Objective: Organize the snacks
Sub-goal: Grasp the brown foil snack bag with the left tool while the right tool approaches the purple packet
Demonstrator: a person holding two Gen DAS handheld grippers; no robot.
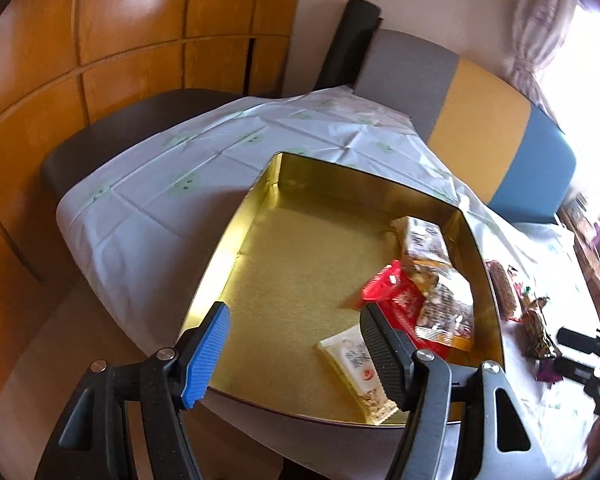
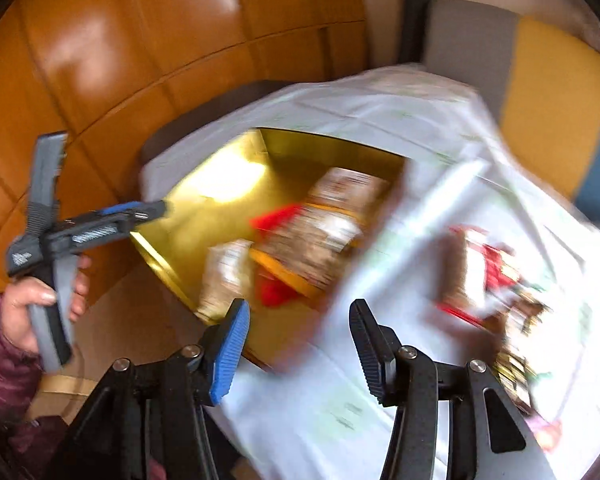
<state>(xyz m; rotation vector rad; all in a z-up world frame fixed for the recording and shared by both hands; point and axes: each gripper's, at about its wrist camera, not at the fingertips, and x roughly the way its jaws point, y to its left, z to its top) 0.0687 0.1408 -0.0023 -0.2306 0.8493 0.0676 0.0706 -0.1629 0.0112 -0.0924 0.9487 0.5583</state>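
A gold tin tray (image 1: 260,216) sits on the white tablecloth. It holds a white snack bar (image 1: 350,364), a red packet (image 1: 396,300) and two brown nut packets (image 1: 424,240). My left gripper (image 1: 294,352) is open and empty over the tray's near edge. The right wrist view is blurred: my right gripper (image 2: 300,344) is open and empty above the tablecloth beside the tray (image 2: 228,184). Loose snacks (image 2: 492,276) lie on the cloth to its right. The left gripper (image 2: 100,224) shows at the left, hand-held.
More wrapped snacks (image 1: 512,292) lie right of the tray. A grey, yellow and blue bench (image 1: 480,128) stands behind the table. A dark chair (image 1: 112,132) and wooden wall panels are at the left. The tablecloth (image 1: 148,208) hangs over the table edge.
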